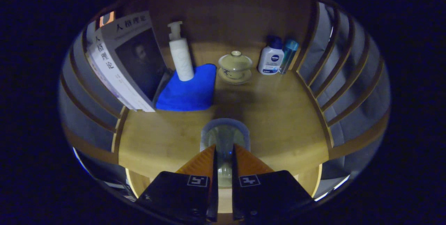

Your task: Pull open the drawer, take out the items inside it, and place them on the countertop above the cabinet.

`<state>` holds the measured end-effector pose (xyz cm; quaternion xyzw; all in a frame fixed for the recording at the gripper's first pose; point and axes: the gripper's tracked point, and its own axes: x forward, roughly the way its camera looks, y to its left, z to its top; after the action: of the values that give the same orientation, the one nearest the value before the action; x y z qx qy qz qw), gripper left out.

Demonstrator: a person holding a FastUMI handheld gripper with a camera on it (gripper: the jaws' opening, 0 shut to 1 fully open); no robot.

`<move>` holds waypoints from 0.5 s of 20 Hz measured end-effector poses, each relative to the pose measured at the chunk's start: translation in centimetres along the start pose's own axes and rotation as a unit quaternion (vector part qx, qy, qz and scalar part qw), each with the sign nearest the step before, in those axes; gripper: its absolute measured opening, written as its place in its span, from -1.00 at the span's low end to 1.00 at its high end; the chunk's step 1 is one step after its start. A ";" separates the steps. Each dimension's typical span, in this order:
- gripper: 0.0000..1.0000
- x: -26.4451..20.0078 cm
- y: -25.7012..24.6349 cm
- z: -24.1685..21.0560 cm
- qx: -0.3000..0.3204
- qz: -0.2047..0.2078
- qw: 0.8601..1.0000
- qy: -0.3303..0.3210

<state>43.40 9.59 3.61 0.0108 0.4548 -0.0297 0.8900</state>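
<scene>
Gripper view: tool (224,152) at lower centre, fingers nearly together, clamped on the rim wall of a clear glass cup (225,135). Cup just above or resting on the wooden worktop (278,120); contact unclear. Looks empty. Judged light, rigid, slick, breakable; thin rim pinch likely to slip, so gentle set-down advised.

Centre, beyond the fingers: lidded tea bowl on saucer (235,67), lid on, contents hidden. Judged fragile, lid loose.

Left of centre: white pump bottle (180,56) upright on a folded blue cloth (188,91); cloth soft. Upper left: book (130,61) leaning against the slatted side.

Upper right: white lotion bottle (271,59), capped, touching a slim blue bottle (288,55). Fill levels impossible to tell.
</scene>
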 end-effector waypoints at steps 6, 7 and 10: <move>-0.26 1.7 0.0 0.4 0.002 -0.006 1.000 -0.004; -0.14 2.2 -0.1 0.8 0.001 -0.005 1.000 -0.012; 0.22 2.2 0.1 0.5 -0.005 0.001 1.000 -0.015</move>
<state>45.07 9.53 2.14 0.0066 0.4419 -0.0264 0.8967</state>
